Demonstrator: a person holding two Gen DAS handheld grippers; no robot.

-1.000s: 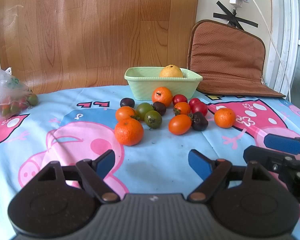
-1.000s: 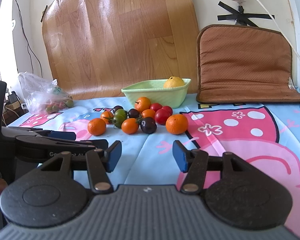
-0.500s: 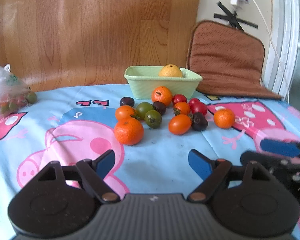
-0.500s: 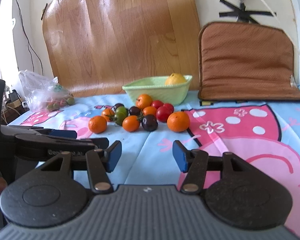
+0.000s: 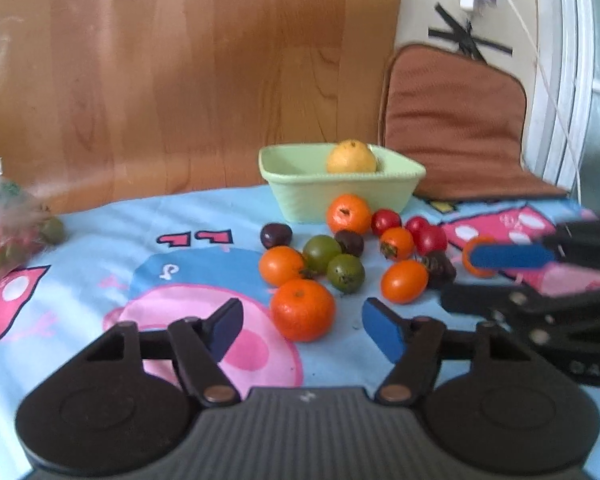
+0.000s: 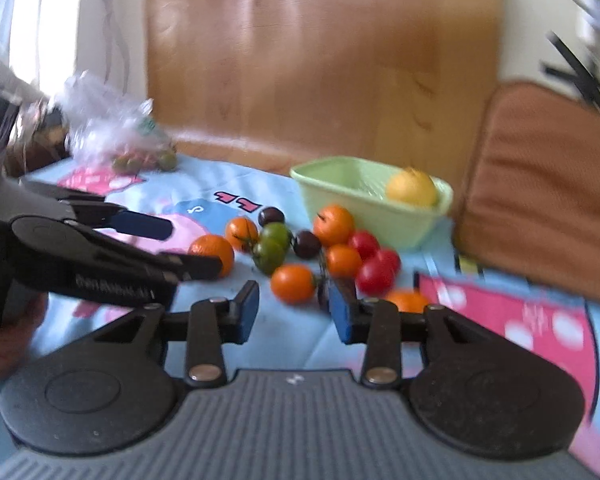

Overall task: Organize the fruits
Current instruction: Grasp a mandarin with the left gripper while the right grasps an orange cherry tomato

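1. Fruits lie in a loose cluster on the desk, just in front of the green bowl (image 5: pixel 342 194): mandarins, orange, red and green tomatoes, and a few dark plum-like ones, several touching each other.
2. Nearest the left hand-held gripper (image 5: pixel 302 330) is the large mandarin (image 5: pixel 302 309), sitting between and just ahead of its blue pads. The jaws stand wide apart and hold nothing.
3. In the right wrist view, the right hand-held gripper (image 6: pixel 293 312) is likewise spread and empty, pointed at an orange tomato (image 6: pixel 293 283) just ahead of its tips. A small mandarin (image 6: pixel 408 301) and something dark peek out behind its right pad; blur makes it hard to say whether either touches the pad.
4. Inside the bowl only one yellow fruit (image 5: pixel 351 157) shows, resting toward the right side.
5. Judging by that, the sorting has barely begun: one piece is in and the remainder are left on the cloth, if the bowl is indeed where they go.
6. Further out, a clear plastic bag (image 6: pixel 112 136) with more small fruit lies at the desk's left edge, well apart from the cluster.
7. Behind everything, a wooden board (image 5: pixel 188 80) and a brown cushion (image 5: pixel 456 120) lean against the wall.
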